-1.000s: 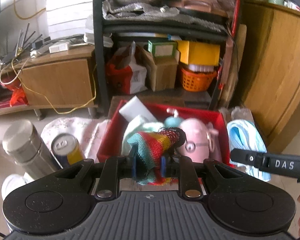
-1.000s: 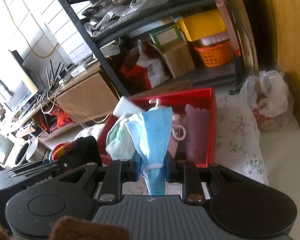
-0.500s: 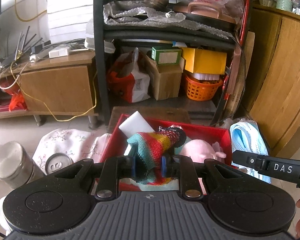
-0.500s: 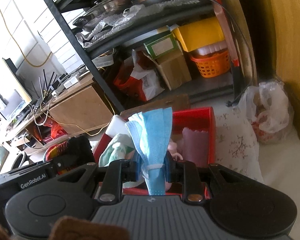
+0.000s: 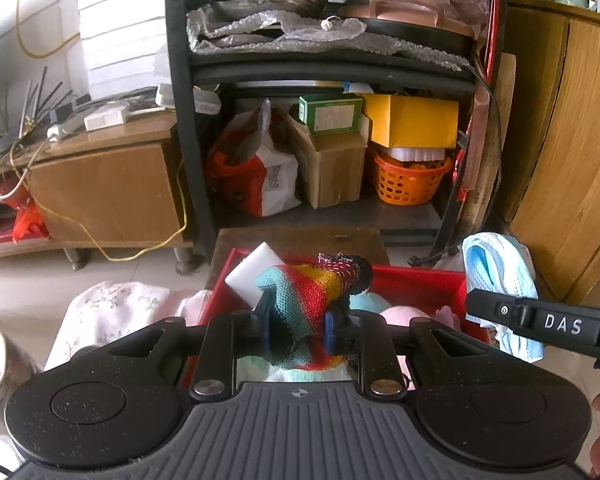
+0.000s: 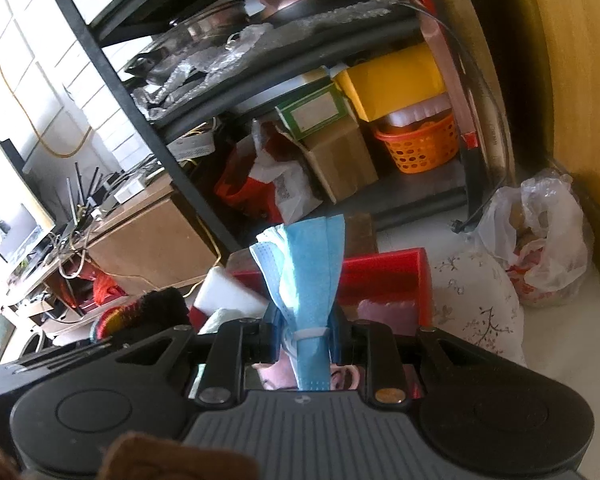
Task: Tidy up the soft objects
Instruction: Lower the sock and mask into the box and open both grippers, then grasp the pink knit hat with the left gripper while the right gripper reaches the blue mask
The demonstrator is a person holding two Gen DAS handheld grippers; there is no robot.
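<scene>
My left gripper [image 5: 296, 334] is shut on a striped knitted glove [image 5: 312, 292], held above the red tray [image 5: 416, 280]. The tray holds a white sponge block [image 5: 246, 276], a pale green cloth and a pink soft toy [image 5: 400, 314]. My right gripper [image 6: 306, 334] is shut on a blue face mask [image 6: 308, 268], also above the red tray [image 6: 384, 276]. The right gripper and its mask [image 5: 500, 276] show at the right of the left wrist view. The glove [image 6: 140, 316] shows at the left of the right wrist view.
A floral cloth [image 5: 108, 308] lies under the tray. A black shelf [image 5: 180, 120] with boxes and an orange basket [image 5: 412, 180] stands behind. A wooden cabinet [image 5: 572, 160] is at right, a plastic bag [image 6: 540, 248] beside it, and a low wooden stand [image 5: 100, 184] at left.
Both grippers have risen and tilted up with their loads; the tray has dropped lower in both views. The metal flask and can have slid out of the left wrist view.
</scene>
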